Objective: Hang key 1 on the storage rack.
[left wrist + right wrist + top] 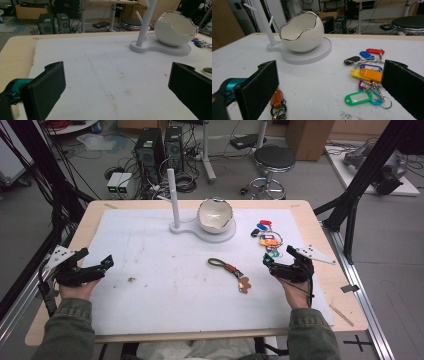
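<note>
**Plastic tags on loose rings: an easy bunch to drag instead of lift**

Plastic key tags (367, 75) lie flat on the white mat, directly ahead of the right gripper (281, 260) and partly between its two pads in the right gripper view. This gripper is wide open and holds nothing. The bunch has many colours: red, blue and black tags on the far side, yellow, orange and purple in the middle, green and light blue nearest to the gripper, all joined by thin metal rings.

I think the main risk is a poor grasp. The tags are thin and lie flat, so the pads may slide over them or catch only one tag, and then the rest will hang and swing. The bunch can also be pushed along the mat.

To the other side of this gripper, near its left pad, lies a brown leather key strap (236, 273), which could be caught by mistake. The egg-shaped bowl (215, 215) on its white stand (176, 226) is farther ahead.

The left gripper (96, 265) is also wide open and empty, well apart on the bench (90, 215).
</note>
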